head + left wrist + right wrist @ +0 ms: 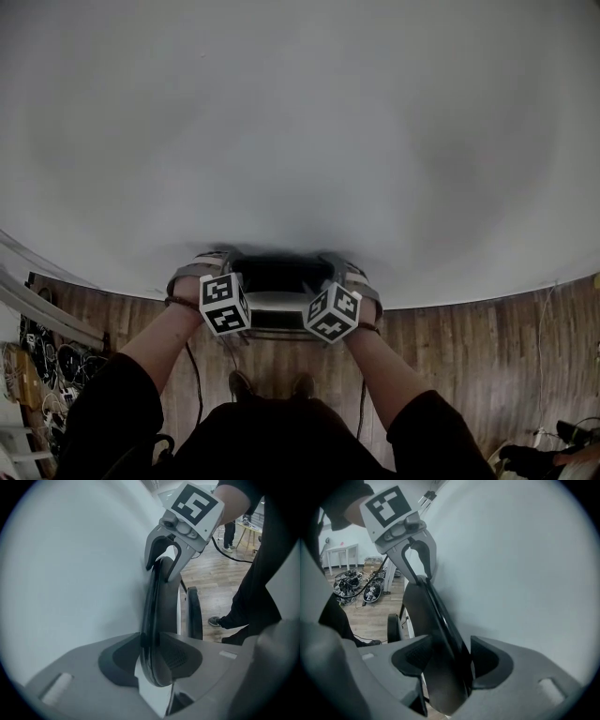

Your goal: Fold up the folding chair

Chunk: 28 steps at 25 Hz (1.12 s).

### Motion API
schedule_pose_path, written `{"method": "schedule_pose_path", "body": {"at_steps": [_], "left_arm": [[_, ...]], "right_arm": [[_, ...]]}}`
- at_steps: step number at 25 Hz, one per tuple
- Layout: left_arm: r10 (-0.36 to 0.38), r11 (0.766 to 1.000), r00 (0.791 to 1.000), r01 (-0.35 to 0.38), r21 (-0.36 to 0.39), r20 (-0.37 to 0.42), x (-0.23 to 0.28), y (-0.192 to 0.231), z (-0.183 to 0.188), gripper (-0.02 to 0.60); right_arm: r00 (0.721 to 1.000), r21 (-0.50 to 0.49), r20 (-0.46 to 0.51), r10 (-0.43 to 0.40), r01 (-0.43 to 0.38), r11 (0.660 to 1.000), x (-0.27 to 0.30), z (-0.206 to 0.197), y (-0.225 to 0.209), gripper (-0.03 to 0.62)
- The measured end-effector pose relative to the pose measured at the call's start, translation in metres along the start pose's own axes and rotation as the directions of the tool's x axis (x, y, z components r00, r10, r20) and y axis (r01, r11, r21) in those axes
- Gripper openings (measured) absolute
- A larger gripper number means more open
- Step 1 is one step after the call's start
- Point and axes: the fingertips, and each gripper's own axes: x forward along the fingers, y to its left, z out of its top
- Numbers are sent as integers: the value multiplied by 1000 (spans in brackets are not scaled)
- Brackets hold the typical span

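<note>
Left gripper [154,656] clamps the folding chair [151,602] rim; right gripper [449,660] stands open around it (one pad clear). White wall [300,122] close at 12 o'clock; cables [52,361] at 9 o'clock.

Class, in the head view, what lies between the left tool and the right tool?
The chair: its dark top edge spans the gap between left tool and right tool, seen in the head view.

folding chair [277,277] at table [300,141] edge | cables [52,361] on floor [469,342], far left
</note>
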Motion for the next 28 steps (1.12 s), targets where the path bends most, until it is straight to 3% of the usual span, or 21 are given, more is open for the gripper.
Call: {"method": "schedule_pose_path", "body": {"at_steps": [10,17,20,24,28], "left_arm": [[90,996,996,-89,26,-26,3,7,-1,124],[147,988,986,-143,57,-79,7,15,-4,124],[160,986,983,-156,49,-88,7,15,-4,123],[185,983,979,-186,0,-80,-7,12,0,83],[207,965,978,-209,-156,-32,-34,2,11,86]], "right_arm": [[987,-32,51,-154,156,987,-1,2,-7,250],[982,-149,51,-184,189,971,2,2,-6,250],[984,-138,75,-162,172,975,1,3,-7,247],[984,-72,122,-134,143,987,-12,3,-8,232],[975,71,190,-113,101,992,-41,-4,-6,232]]}}
